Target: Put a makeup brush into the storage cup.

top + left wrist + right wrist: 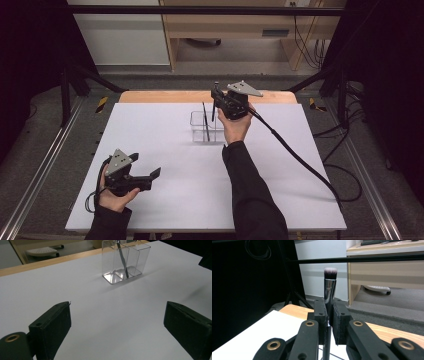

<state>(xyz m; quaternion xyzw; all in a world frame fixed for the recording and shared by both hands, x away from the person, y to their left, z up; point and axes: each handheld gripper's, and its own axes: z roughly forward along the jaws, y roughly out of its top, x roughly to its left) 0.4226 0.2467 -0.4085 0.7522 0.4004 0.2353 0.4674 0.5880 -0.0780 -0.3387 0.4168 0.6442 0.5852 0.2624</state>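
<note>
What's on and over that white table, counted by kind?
Grippers: 2, left open and low over the table, right shut on a brush
Brushes: 2, the held one and a thin one leaning in the holder
Clear holders: 1, with three compartments
Total: 5

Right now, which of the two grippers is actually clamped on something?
The right gripper, held above the clear organizer: its jaws pinch a makeup brush upright, bristles up. The left gripper rests low over the white tabletop, jaws wide apart, nothing between.
</note>
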